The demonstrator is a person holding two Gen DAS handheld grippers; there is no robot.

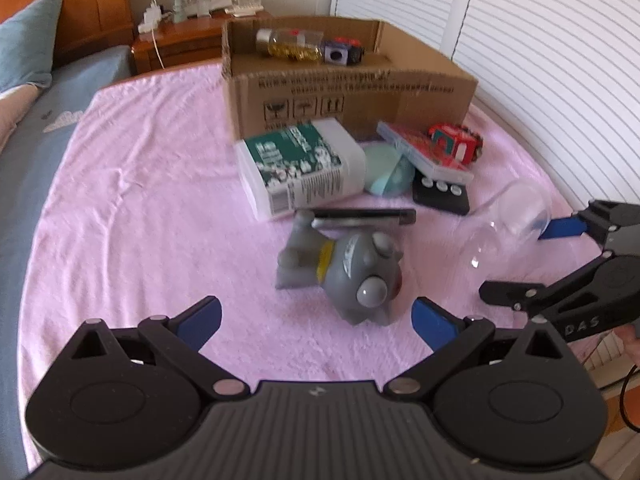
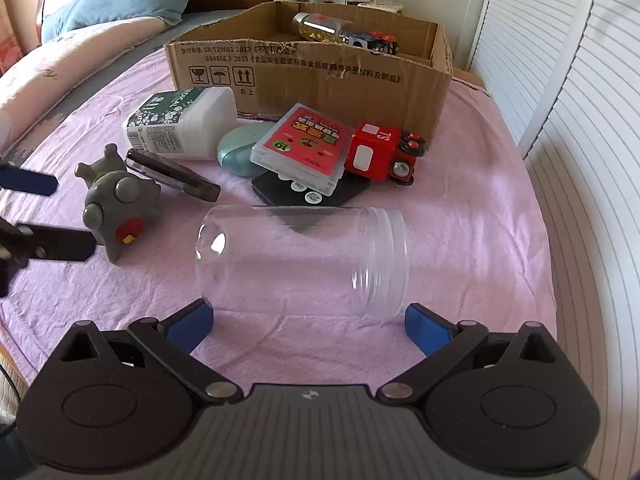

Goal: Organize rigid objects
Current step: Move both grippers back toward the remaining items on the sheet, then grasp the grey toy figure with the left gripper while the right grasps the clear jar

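Note:
A cardboard box (image 1: 352, 96) (image 2: 308, 80) stands at the back of the pink cloth, with a bottle (image 1: 290, 44) and a small toy inside. In front lie a grey toy figure (image 1: 344, 268) (image 2: 116, 208), a white-green bottle (image 1: 300, 168), a black flat bar (image 1: 360, 216), a teal case (image 2: 236, 152), a red card box (image 2: 304, 144), a red toy truck (image 2: 380, 152) and a clear jar (image 2: 300, 260) on its side. My left gripper (image 1: 316, 320) is open just before the grey toy. My right gripper (image 2: 308, 320) is open just before the jar.
A black remote (image 2: 308, 196) lies under the card box. The pink cloth (image 1: 140, 200) covers a bed with a blue pillow (image 1: 32, 40) at the left. A nightstand (image 1: 180, 40) with a fan stands behind. White slatted doors (image 2: 560, 80) run along the right.

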